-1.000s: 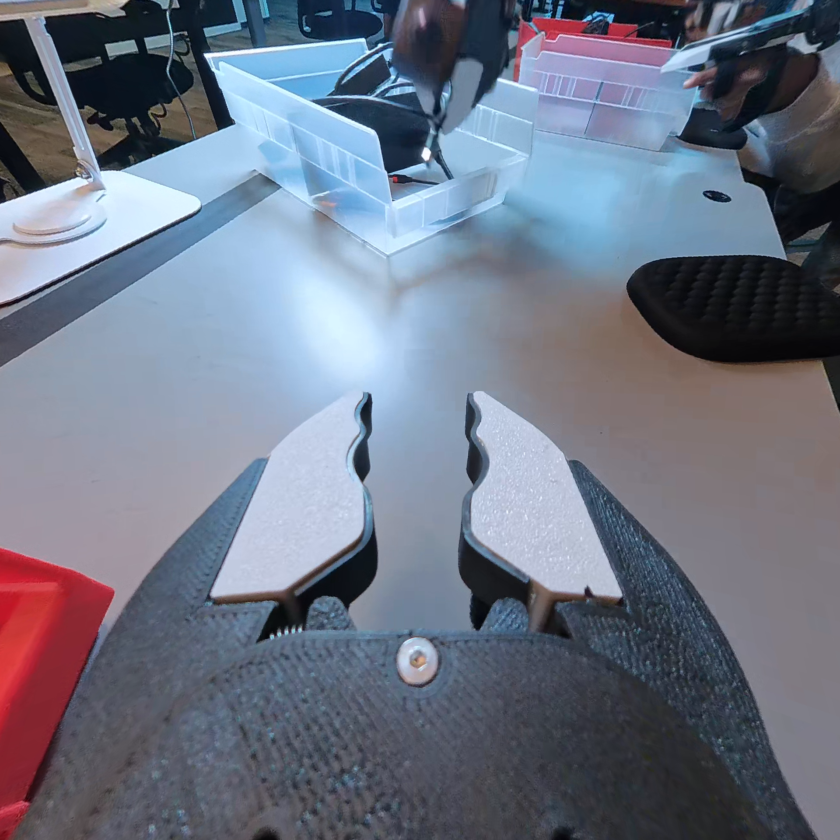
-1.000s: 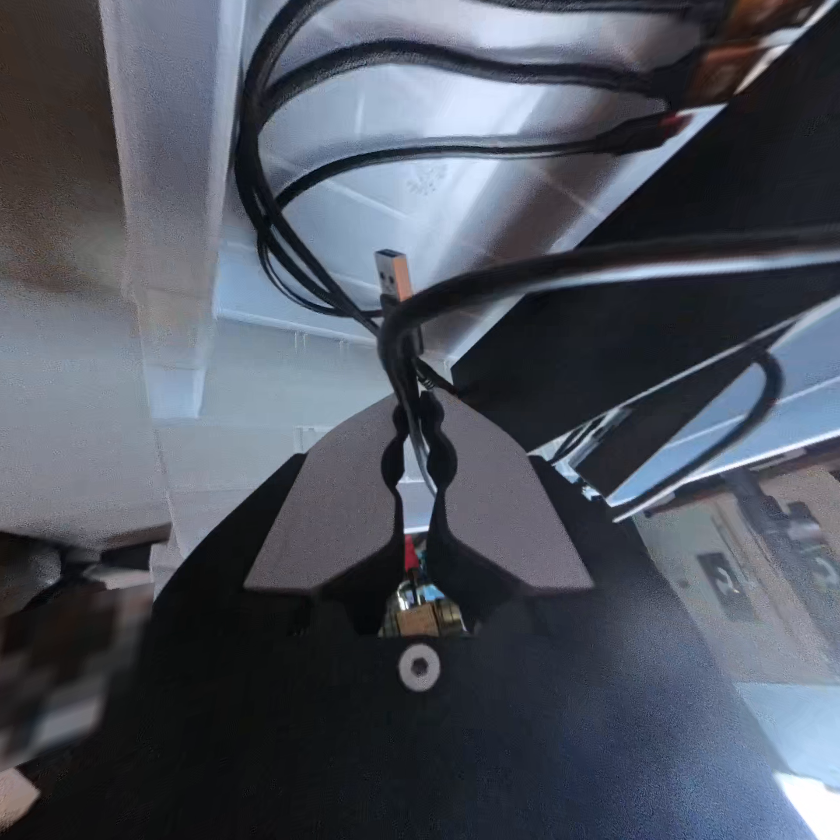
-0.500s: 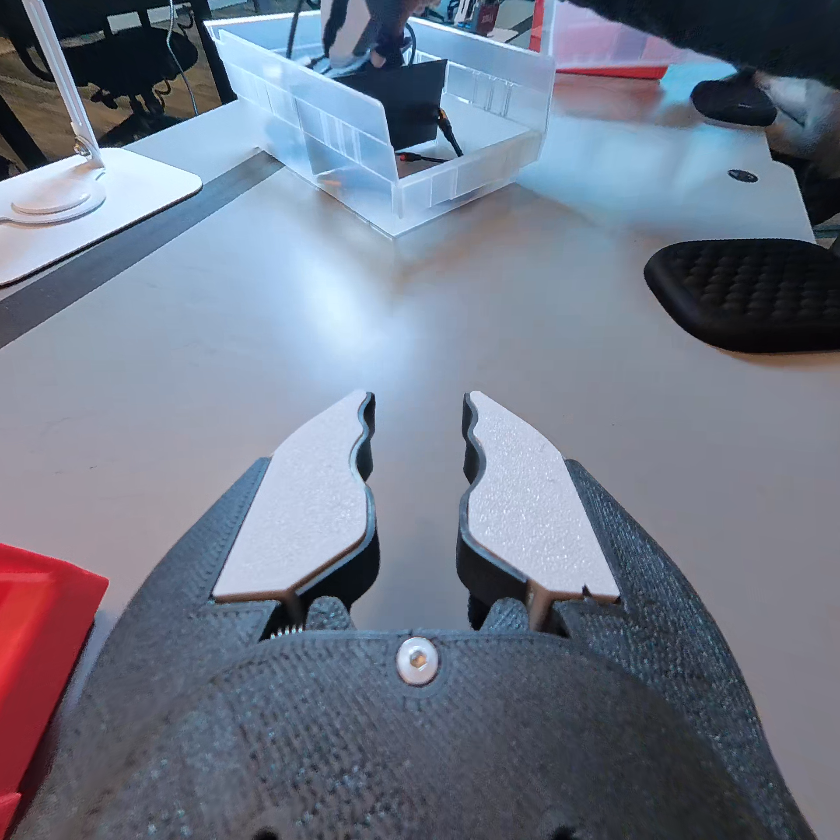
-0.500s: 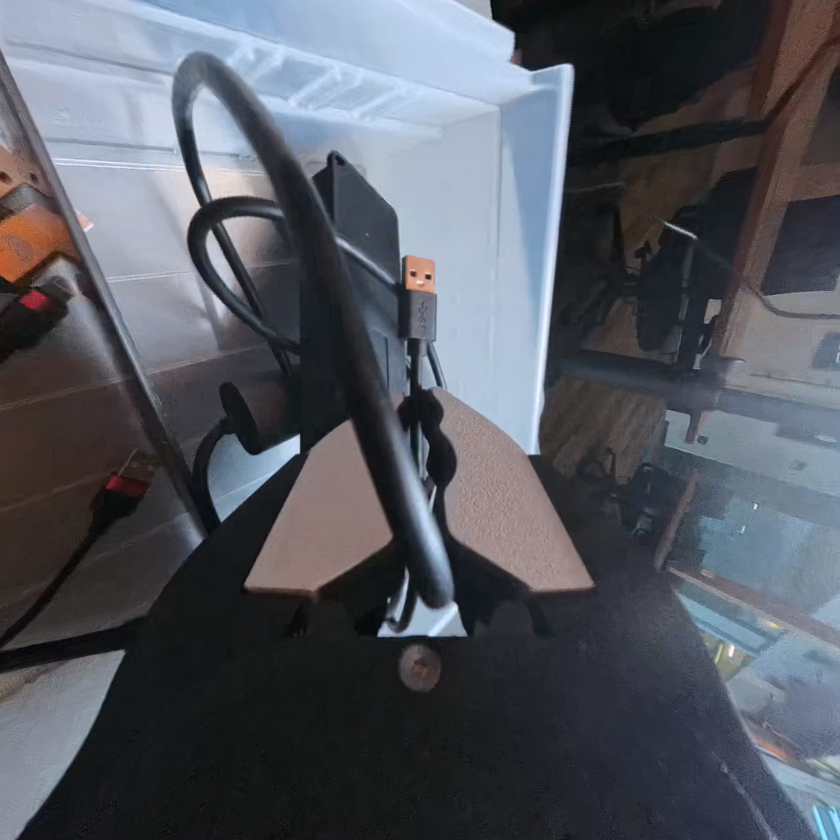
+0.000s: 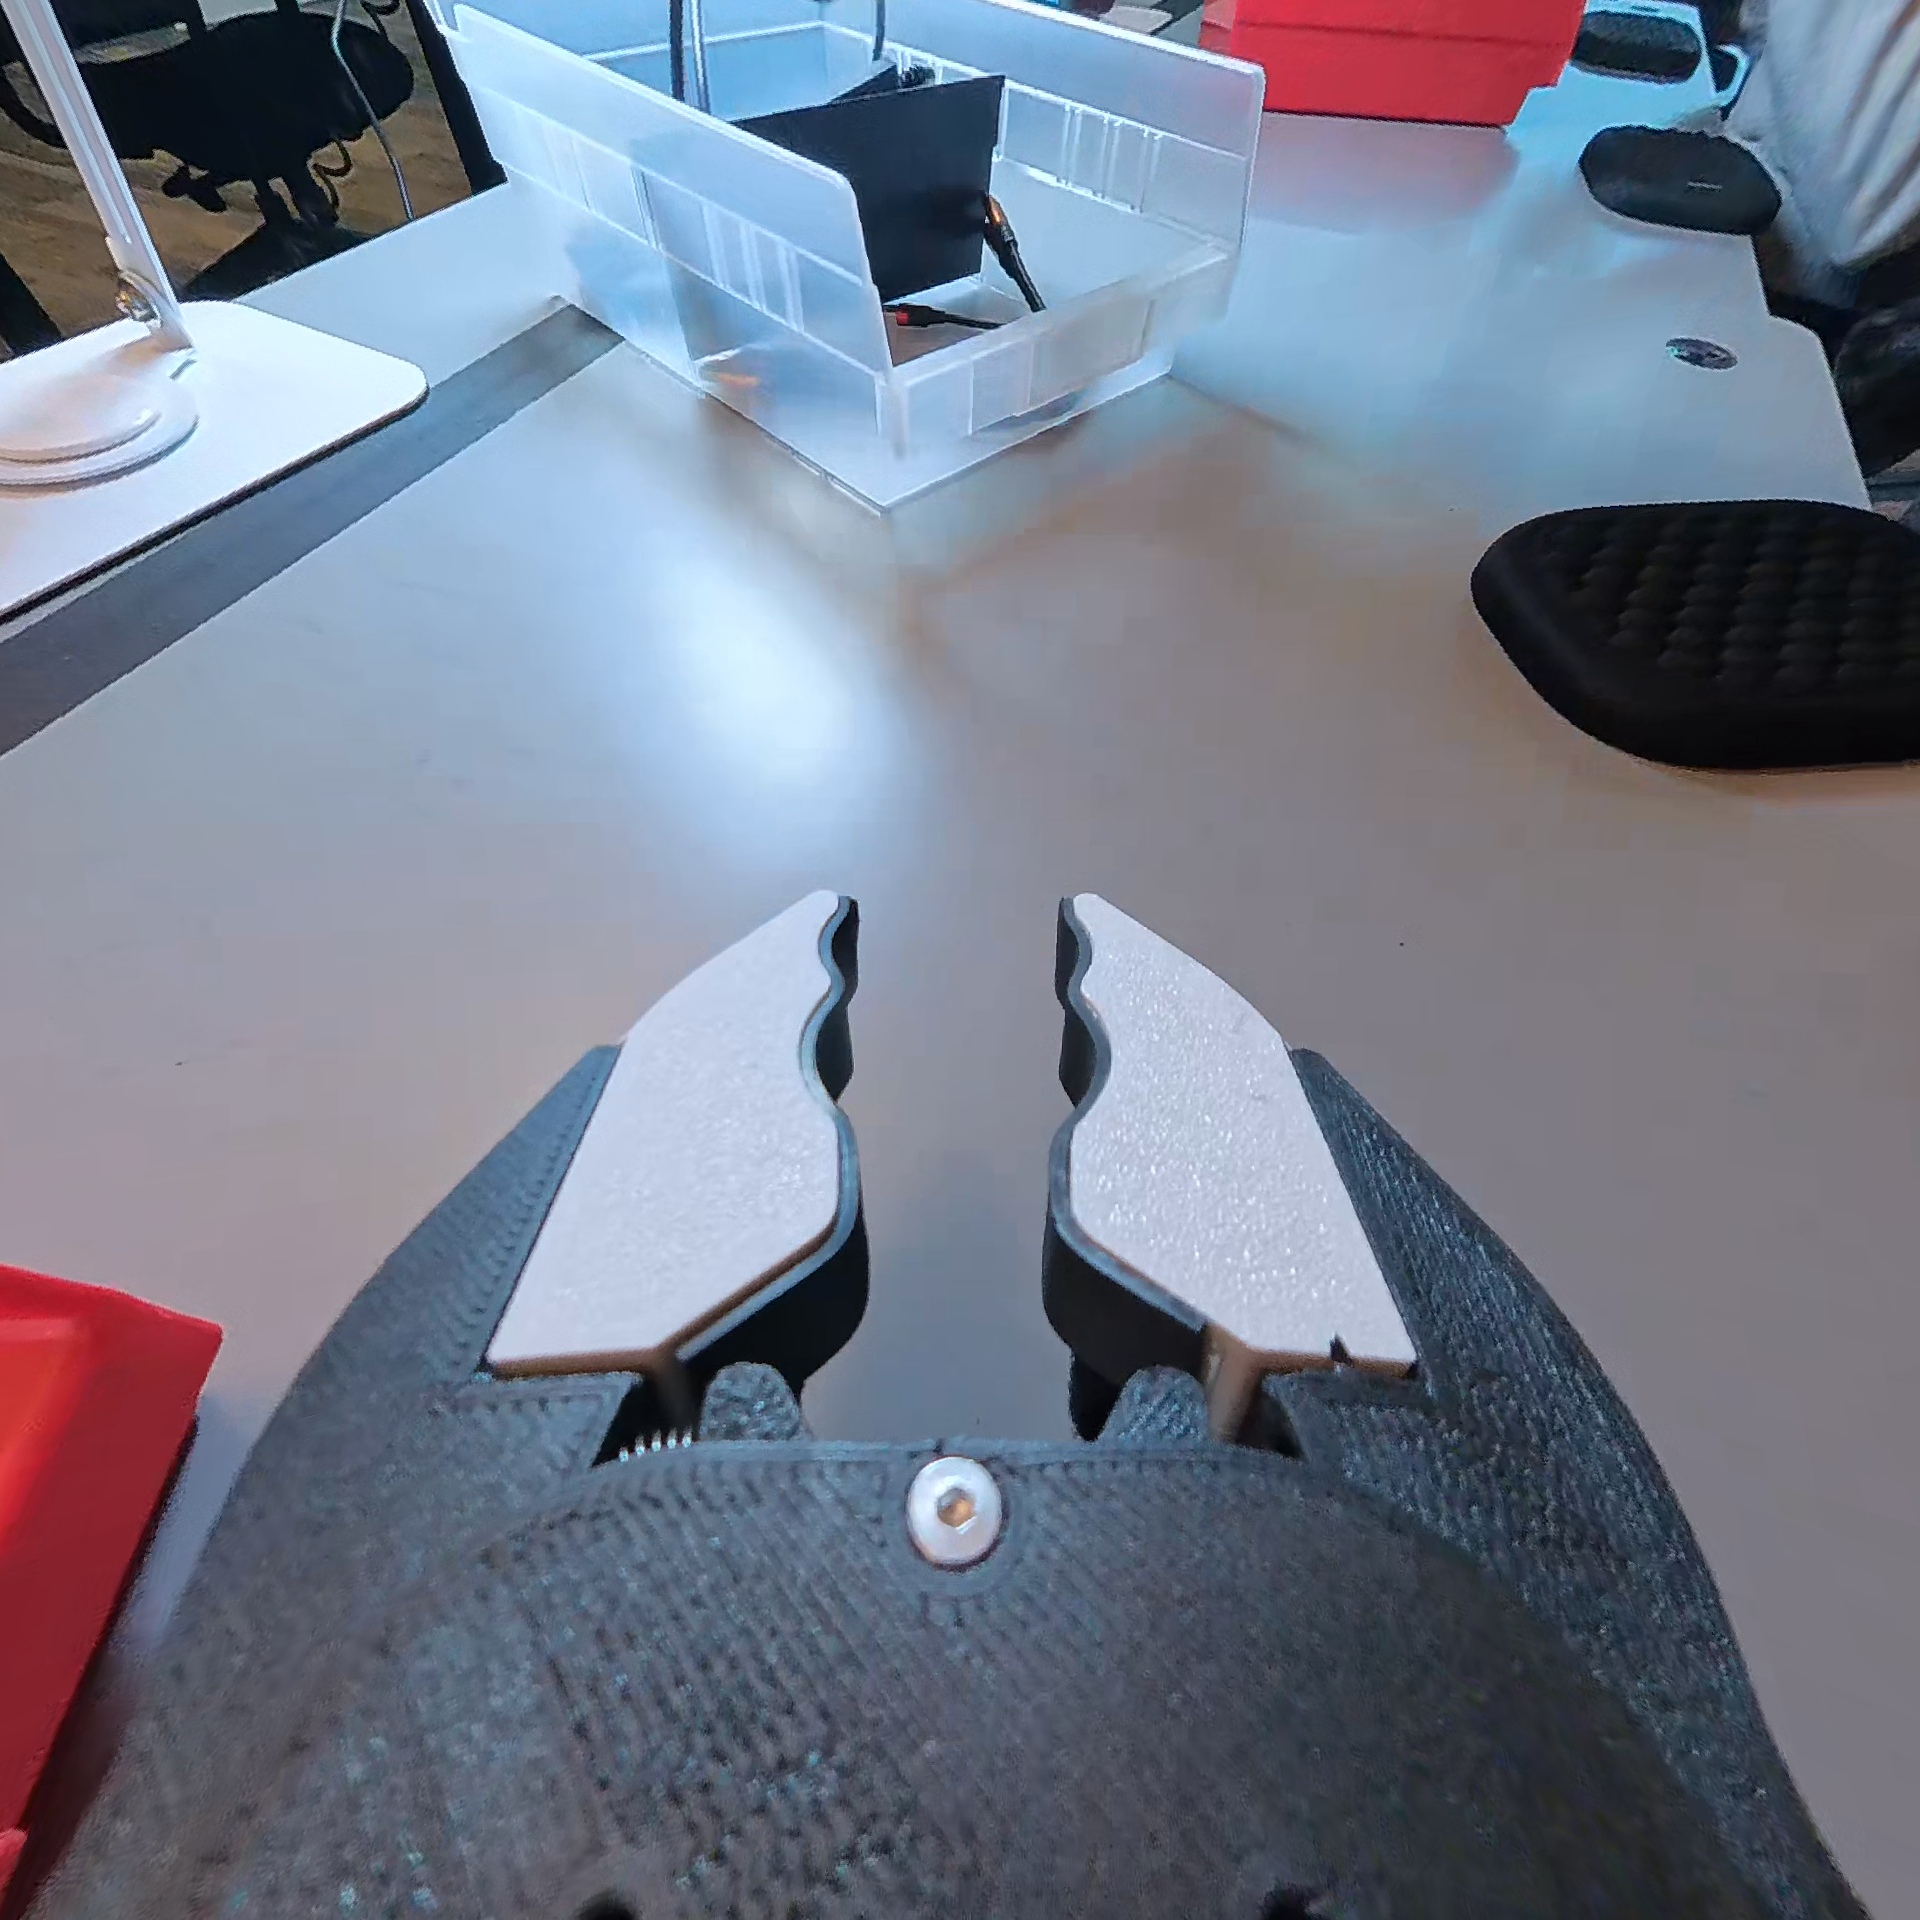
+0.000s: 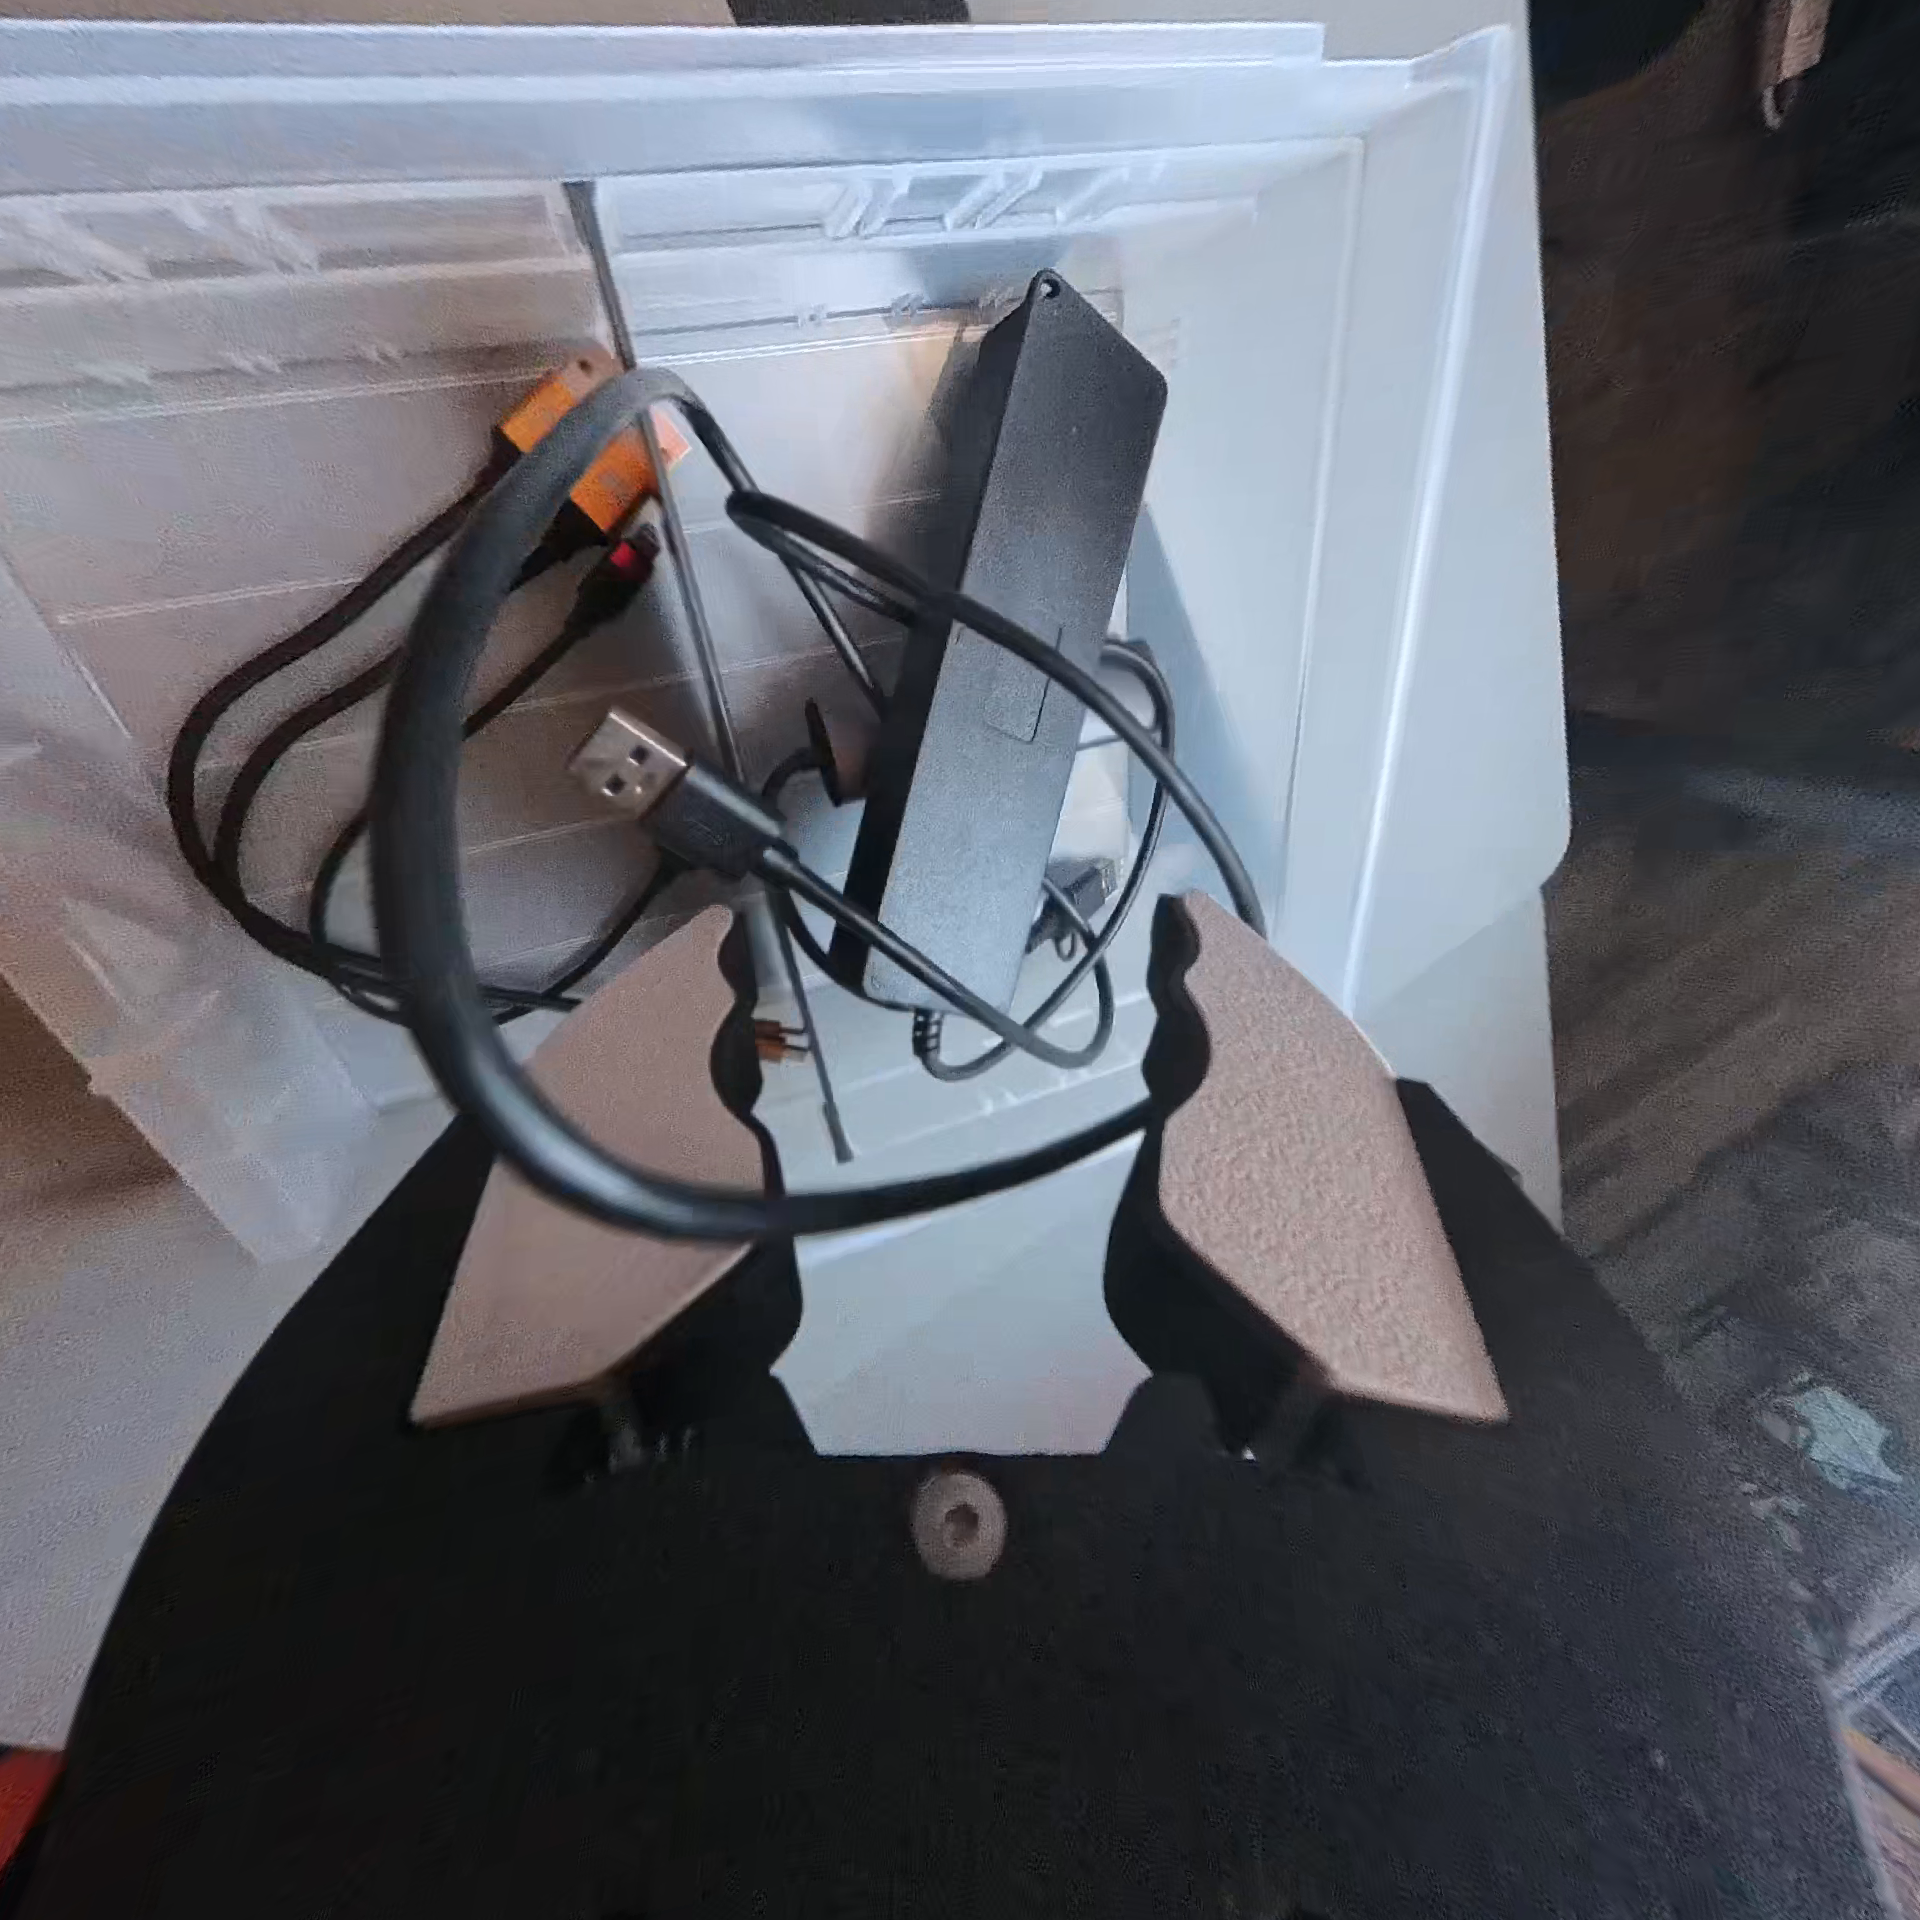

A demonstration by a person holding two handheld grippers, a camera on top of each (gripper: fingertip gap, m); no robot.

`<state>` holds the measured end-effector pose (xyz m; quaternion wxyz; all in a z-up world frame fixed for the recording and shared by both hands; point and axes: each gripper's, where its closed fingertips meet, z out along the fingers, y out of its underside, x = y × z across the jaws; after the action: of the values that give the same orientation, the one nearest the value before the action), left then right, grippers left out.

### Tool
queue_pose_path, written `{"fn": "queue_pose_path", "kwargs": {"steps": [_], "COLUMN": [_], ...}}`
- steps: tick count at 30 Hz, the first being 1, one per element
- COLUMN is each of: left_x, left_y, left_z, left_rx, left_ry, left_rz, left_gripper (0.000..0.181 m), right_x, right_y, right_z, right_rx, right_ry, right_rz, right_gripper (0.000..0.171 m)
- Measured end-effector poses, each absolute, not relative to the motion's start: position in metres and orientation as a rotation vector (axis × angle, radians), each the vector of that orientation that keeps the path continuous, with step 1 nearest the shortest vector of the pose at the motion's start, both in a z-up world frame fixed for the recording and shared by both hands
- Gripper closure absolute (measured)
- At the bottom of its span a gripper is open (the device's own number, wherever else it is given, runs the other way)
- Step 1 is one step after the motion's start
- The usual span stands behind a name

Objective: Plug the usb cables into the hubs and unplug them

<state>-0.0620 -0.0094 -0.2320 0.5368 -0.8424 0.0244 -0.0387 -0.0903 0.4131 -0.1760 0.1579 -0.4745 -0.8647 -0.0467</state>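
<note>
**A:** Clear plastic fills the right wrist view: the bin (image 6: 1434,520) from above, with a black hub (image 6: 1018,644) leaning on its edge inside and cables tangled round it. Does the left wrist view show any of that?

**B:** Only from afar. The same clear bin (image 5: 852,260) sits at the far side of the grey counter (image 5: 623,779), and just the hub's dark body (image 5: 914,177) shows over a divider. The loose plugs cannot be seen from there.

**A:** And the fingers?

**B:** The left gripper (image 5: 958,925) hangs low over bare counter, fingers (image 5: 717,1132) moderately apart, holding nothing. The right gripper (image 6: 951,935) hovers over the bin, fingers (image 6: 1288,1195) spread wide and gripping nothing.

**A:** Yet a thick black cable (image 6: 436,831) loops across the right gripper's left finger.

**B:** It lies over that finger but is not pinched. A thinner cable's silver USB plug (image 6: 629,764) points up-left, free, just beside the hub and unplugged. An orange-tipped plug (image 6: 582,447) lies farther back by the divider.

**A:** Anything else about?

**B:** A white lamp base (image 5: 156,405) far left, a black textured pad (image 5: 1725,644) on the right, a red tray (image 5: 73,1475) beside the left gripper, and a red box (image 5: 1382,52) behind the bin.
</note>
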Motion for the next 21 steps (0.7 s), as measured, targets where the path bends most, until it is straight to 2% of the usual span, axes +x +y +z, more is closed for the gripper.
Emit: {"fn": "queue_pose_path", "kwargs": {"steps": [5,9,13,17,21], "left_x": [-0.058,-0.055,-0.055,-0.055,-0.059], "left_y": [-0.008,-0.008,-0.008,-0.007,-0.005], "left_z": [-0.231,-0.231,-0.229,-0.231,-0.229], "left_rx": [-2.008,-2.011,-2.001,-2.004,-2.002], "left_ry": [0.076,0.087,0.085,0.082,0.054], "left_rz": [-0.091,-0.082,-0.082,-0.097,-0.060], "left_gripper": [0.145,0.145,0.145,0.145,0.145], "right_x": [-0.063,-0.051,-0.037,-0.002,0.002], "right_y": [0.415,0.408,0.356,0.290,0.271], "right_z": [-0.149,-0.127,-0.114,-0.164,-0.237], "right_rx": [-1.343,-1.285,-1.170,-1.037,-0.959], "right_ry": [-2.432,-2.355,-2.339,-2.551,-2.644], "right_rz": [-0.135,-0.050,0.175,0.180,-0.041], "right_gripper": [0.094,0.101,0.112,0.119,0.114]}}
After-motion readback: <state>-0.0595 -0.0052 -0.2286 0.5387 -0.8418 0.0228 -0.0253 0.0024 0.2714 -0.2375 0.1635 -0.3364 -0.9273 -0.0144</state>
